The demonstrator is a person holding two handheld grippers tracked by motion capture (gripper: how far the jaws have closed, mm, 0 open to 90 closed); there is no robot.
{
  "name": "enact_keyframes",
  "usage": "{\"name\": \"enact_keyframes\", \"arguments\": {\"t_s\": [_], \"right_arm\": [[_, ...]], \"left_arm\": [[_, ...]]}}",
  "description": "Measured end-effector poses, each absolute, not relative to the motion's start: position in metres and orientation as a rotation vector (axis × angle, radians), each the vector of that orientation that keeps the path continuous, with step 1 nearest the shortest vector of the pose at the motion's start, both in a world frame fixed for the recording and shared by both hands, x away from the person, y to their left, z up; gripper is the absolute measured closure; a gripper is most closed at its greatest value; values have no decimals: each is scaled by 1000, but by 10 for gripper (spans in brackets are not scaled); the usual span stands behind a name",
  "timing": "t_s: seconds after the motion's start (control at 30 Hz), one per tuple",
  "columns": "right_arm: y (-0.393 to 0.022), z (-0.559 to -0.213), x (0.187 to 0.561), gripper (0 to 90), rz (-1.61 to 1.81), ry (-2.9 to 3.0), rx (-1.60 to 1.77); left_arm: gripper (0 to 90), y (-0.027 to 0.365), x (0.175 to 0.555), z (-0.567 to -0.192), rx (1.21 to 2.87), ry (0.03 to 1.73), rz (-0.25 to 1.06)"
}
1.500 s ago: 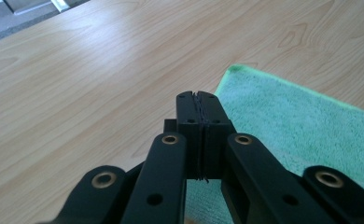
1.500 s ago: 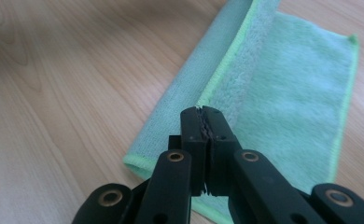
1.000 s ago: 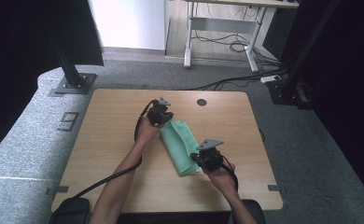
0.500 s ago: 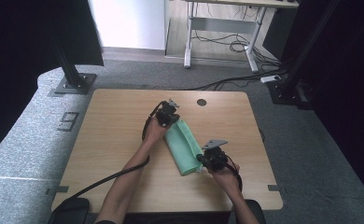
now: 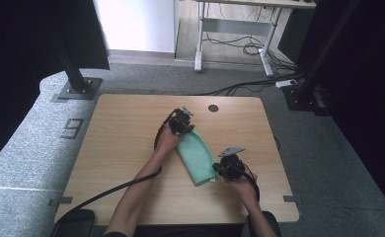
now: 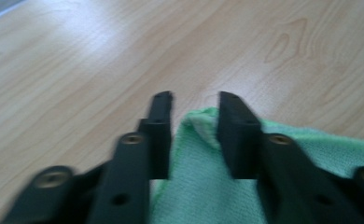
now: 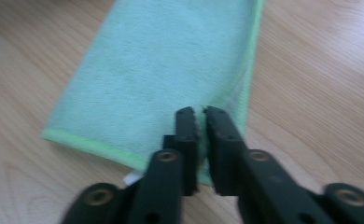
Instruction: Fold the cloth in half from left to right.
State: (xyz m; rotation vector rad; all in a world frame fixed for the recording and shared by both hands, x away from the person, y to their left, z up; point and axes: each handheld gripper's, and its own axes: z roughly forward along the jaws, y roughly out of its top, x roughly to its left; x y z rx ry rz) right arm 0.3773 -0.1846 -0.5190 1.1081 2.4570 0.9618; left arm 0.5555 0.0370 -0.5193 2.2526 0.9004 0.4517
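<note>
The left gripper [image 6: 194,100] is seen with its jaws parted by a clear gap, having just been opening; a corner of the green cloth [image 6: 203,186] lies between them, and the pads are not pressed on it. In the high view this left gripper [image 5: 183,121] is held at the far end of the green cloth [image 5: 196,157], close over the table. The right gripper [image 7: 199,112] is shown with its jaws only narrowly apart, having just been opening a little; the long edge of the green cloth [image 7: 161,65] is caught in the thin slit between them, though whether the pads press on it cannot be told. In the high view the right gripper [image 5: 226,168] is placed at the near end of the cloth, a grey three-cornered plate [image 5: 231,151] being carried on its top. The cloth is laid flat, folded into a long strip, and is set slantwise on the wooden table [image 5: 116,148] between the two grippers, near the table's middle. A small white tag [image 7: 132,178] is seen at the cloth's near edge. A round dark hole [image 5: 213,107] is set in the tabletop beyond the left gripper.
</note>
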Motion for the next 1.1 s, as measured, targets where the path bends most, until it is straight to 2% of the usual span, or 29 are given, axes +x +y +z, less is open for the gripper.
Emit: {"name": "enact_keyframes", "arguments": {"t_s": [0.2,0.3,0.53,0.73,0.93,1.1], "right_arm": [[-196,-516,381,632,966,2386,1146],[-199,-516,384,583,969,2369,1151],[-202,-527,392,551,915,2388,1148],[-206,-536,397,488,897,2409,1156],[-208,-539,397,427,941,2436,1185],[-198,-539,391,426,942,2476,1130]], "left_arm": [[371,43,551,-504,2195,909,460],[315,47,547,-499,2173,907,461],[295,58,531,-508,2220,893,444],[287,69,520,-520,2263,898,488],[283,86,525,-527,2239,984,509],[282,95,533,-532,2213,1035,520]]}}
